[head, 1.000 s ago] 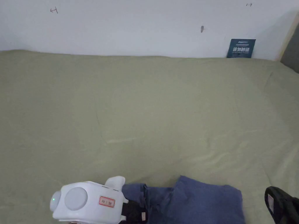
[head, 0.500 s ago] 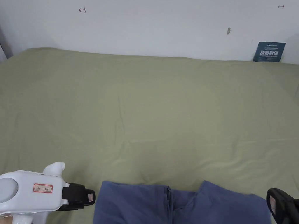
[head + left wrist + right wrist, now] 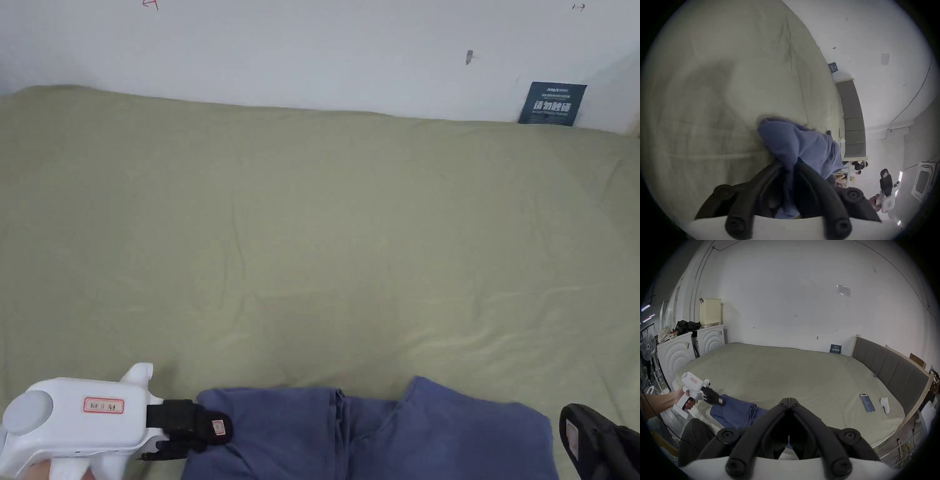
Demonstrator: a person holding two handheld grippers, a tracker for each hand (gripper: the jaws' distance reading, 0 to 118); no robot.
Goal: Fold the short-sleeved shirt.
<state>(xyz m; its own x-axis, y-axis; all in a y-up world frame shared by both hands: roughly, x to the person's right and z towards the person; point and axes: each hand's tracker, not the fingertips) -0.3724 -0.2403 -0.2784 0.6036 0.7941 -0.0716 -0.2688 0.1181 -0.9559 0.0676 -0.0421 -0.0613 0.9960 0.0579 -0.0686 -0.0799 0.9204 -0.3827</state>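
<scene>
Left gripper [image 3: 215, 428], bottom left of head view: white body, black jaws clamped on edge of blue short-sleeved shirt [image 3: 375, 431]. In left gripper view [image 3: 788, 168] fabric runs between both my jaws, bunched up past the tips. My left hand [image 3: 686, 398] on the handle, lower left of right gripper view.

Right gripper [image 3: 788, 400], bottom centre of its own view: jaws closed tip to tip, nothing between them, held above the shirt's near side. In head view only its black tip [image 3: 594, 440] at bottom right corner, just beside shirt's right edge; touching or not, can't tell.

Shirt: bottom centre of head view, lying rumpled on near edge of bed w/ olive-green sheet [image 3: 312, 237], vertical folds down the middle.

Surroundings, right gripper view:
- phone [image 3: 867, 402] + white controller [image 3: 885, 405], side by side, right part of sheet, well apart from shirt
- grey padded headboard [image 3: 893, 369], right
- dark blue card [image 3: 551, 104] against white wall, upper right of head view
- 2 white washers [image 3: 711, 339], yellowish basket [image 3: 710, 311] on top, left
- fan [image 3: 648, 347], far left
</scene>
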